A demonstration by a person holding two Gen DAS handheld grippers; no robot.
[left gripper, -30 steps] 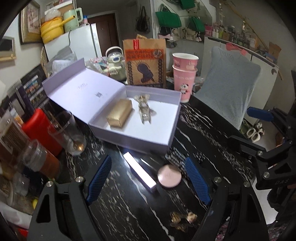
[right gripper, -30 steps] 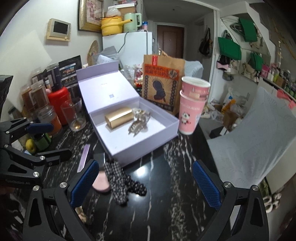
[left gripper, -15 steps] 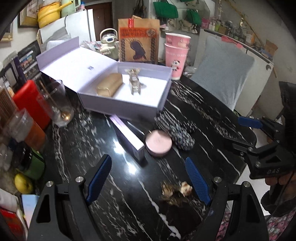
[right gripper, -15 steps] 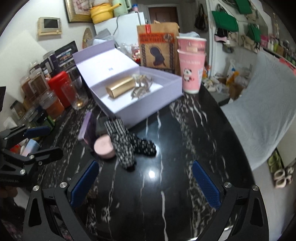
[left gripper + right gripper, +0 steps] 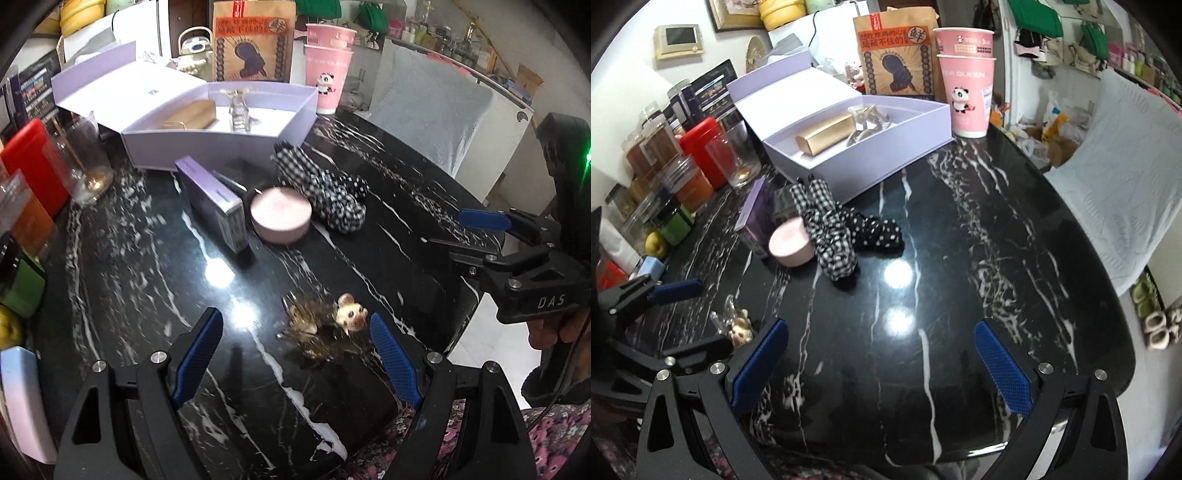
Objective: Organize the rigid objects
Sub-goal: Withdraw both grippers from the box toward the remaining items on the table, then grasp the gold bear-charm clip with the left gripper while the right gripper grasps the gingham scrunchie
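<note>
Box point(image 5: 886, 162): two items inside; table point(image 5: 960, 258): four items loose.

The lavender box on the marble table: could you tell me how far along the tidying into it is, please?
Done: the lavender box already holds a gold case and a clear ornament. In hand: nothing; the left gripper and right gripper are both open and empty. Left on the table: the purple carton, pink round tin, checked scrunchies and the small mouse charm nearest the left gripper.

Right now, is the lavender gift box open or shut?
Open: the lavender gift box has its lid folded back, exposing a gold bar-shaped case inside.
</note>
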